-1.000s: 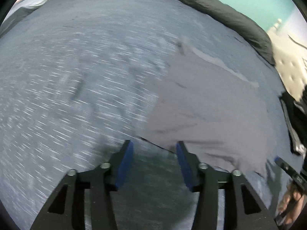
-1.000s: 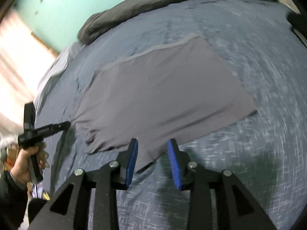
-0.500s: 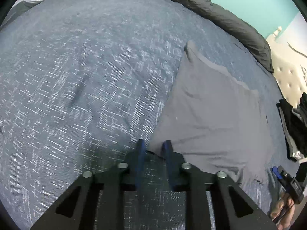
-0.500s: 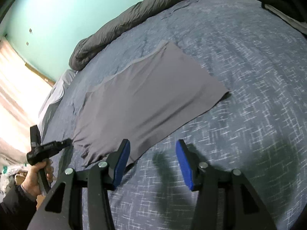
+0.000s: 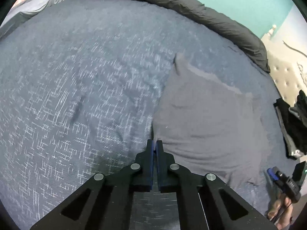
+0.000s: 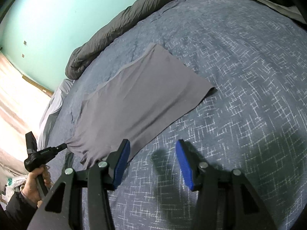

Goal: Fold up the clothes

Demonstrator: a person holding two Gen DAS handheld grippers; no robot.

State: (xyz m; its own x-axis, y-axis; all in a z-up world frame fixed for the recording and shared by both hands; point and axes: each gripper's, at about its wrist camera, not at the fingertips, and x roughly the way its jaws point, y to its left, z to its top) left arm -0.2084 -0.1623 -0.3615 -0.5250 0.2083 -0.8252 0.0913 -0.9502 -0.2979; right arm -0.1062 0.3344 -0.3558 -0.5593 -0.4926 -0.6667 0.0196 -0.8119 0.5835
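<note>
So left wrist view: left gripper [image 5: 154, 143] pinched tight on the grey garment's [image 5: 207, 126] lower-centre corner, probably for lifting it over. Right wrist view: right gripper [image 6: 152, 160] gaping wide, empty, hovering bottom-centre beside the near hem.

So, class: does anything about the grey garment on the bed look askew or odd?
Yes. The grey garment lies mostly flat, but its near-left corner is puckered where the left gripper pinches it. The right gripper hangs open beside its near edge.
</note>
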